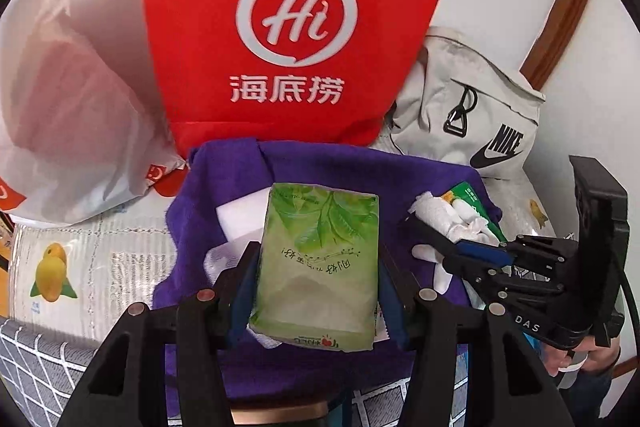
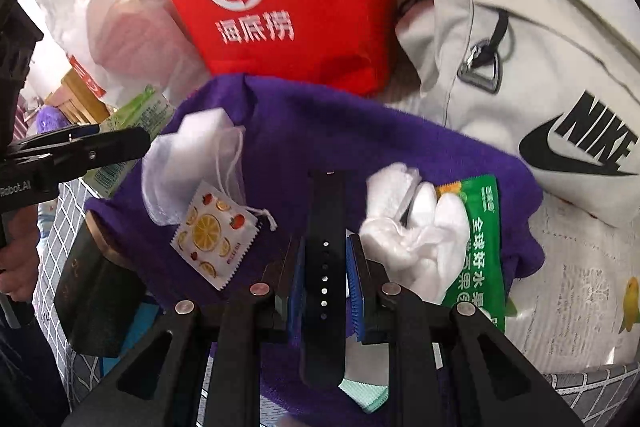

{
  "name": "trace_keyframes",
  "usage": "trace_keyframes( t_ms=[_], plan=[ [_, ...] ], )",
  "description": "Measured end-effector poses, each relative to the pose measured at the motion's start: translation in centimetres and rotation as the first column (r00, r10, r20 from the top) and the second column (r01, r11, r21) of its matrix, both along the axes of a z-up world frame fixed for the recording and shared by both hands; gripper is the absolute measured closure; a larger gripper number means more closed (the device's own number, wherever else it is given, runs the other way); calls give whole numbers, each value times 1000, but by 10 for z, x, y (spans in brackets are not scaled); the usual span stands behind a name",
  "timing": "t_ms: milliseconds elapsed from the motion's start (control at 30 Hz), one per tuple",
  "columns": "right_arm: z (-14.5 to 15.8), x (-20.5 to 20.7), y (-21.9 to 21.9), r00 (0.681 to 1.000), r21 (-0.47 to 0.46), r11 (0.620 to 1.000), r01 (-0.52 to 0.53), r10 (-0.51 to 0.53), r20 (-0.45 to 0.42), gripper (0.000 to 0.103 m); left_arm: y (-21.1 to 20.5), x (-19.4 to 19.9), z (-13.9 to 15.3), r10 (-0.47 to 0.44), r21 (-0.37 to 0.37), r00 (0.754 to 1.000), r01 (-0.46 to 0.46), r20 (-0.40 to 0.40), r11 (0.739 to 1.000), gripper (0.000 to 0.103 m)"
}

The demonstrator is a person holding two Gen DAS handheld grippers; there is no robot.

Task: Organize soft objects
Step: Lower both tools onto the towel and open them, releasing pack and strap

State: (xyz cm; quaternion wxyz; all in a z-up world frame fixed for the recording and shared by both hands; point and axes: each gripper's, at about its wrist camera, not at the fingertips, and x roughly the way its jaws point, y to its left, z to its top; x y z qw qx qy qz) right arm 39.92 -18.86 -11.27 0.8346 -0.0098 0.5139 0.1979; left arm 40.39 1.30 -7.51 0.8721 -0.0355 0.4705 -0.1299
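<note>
Left wrist, tool (image 1: pixel 316 291) gripping tissue pack (image 1: pixel 318 267) (green)

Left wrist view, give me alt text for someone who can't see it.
The left gripper clamps a green tissue pack above a purple towel. Behind stand a red bag, a white plastic bag and a grey Nike bag. The right gripper reaches in from the right, near white gloves.

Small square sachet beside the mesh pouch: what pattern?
Citrus slices and strawberries on white, clearest in right wrist view.
</note>
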Motion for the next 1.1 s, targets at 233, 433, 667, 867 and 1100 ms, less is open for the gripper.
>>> trace_keyframes(
  t_ms=[233, 433, 667, 867, 1100],
  plan=[
    [-7, 4, -1, 1000, -4, 1000, -12, 12, -25, 82, -19, 2, -12, -33, 18, 999, 33, -30, 999, 51],
    [-2, 0, -8, 1000, 13, 1000, -14, 15, -12, 80, -31, 3, -21, -53, 30, 997, 55, -59, 998, 51],
    [18, -12, -28, 999, 26, 1000, 16, -17, 41, 67, -57, -1, -31, -110, 57, 989, 115, -95, 992, 51],
    [24, -24, -47, 996, 28, 997, 69, -70, 54, 67, -74, -1, -42, -133, 69, 983, 142, -127, 987, 51],
    [29, -44, -66, 995, 108, 990, 94, -97, 27, 67, -92, -2, -49, -169, 73, 973, 182, -158, 981, 51]
  ],
)
